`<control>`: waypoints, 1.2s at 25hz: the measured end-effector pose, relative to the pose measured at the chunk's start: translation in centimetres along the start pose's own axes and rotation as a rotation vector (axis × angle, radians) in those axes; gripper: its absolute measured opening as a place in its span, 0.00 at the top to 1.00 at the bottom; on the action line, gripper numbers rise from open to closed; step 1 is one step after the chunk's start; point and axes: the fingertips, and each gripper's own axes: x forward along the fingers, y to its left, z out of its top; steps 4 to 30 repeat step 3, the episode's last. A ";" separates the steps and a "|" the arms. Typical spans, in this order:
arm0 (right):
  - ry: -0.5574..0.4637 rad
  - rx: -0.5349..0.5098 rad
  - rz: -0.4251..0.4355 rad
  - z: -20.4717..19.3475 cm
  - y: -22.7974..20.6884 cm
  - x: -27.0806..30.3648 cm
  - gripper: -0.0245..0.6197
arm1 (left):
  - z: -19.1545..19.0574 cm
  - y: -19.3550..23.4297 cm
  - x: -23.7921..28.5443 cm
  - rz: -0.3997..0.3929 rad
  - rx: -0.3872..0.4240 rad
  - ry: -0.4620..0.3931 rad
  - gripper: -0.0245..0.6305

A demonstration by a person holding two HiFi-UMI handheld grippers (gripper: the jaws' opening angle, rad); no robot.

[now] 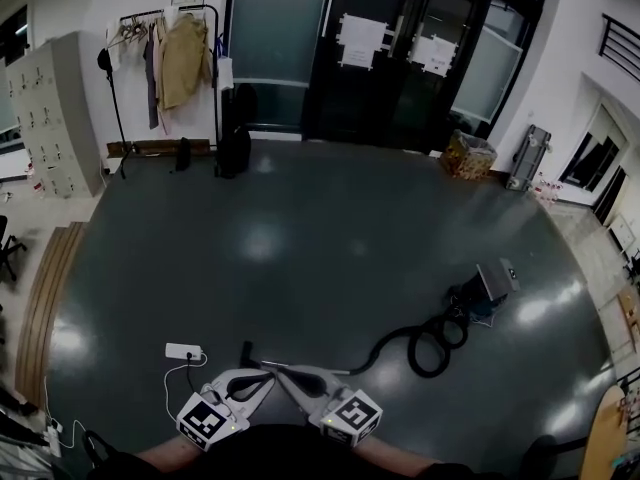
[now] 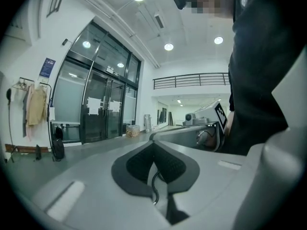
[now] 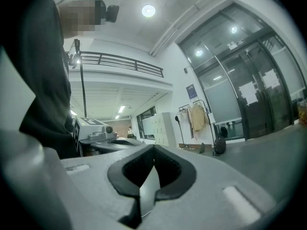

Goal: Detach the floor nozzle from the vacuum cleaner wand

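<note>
My left gripper [image 2: 154, 146] and right gripper [image 3: 153, 153] are fully closed, empty. Vacuum [image 1: 483, 290] lies well apart, near the floor's [image 1: 300, 238] right edge.

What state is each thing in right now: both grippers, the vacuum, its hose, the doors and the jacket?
left gripper: shut, nothing between its jaws.
right gripper: shut, empty.
vacuum cleaner: standing on the floor, away from both grippers.
hose: coiled on the floor.
glass doors: closed, paper sheets stuck on.
jacket: hanging up.
</note>
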 end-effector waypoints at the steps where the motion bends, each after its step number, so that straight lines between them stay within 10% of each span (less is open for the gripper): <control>1: -0.007 -0.004 0.004 0.2 0.0 0.4 0.96 | 0.0 0.3 -0.1 0.004 -0.002 0.000 0.96; 30: -0.025 -0.013 0.013 0.6 0.0 1.0 0.96 | 0.1 0.9 -0.4 0.013 -0.007 -0.002 0.96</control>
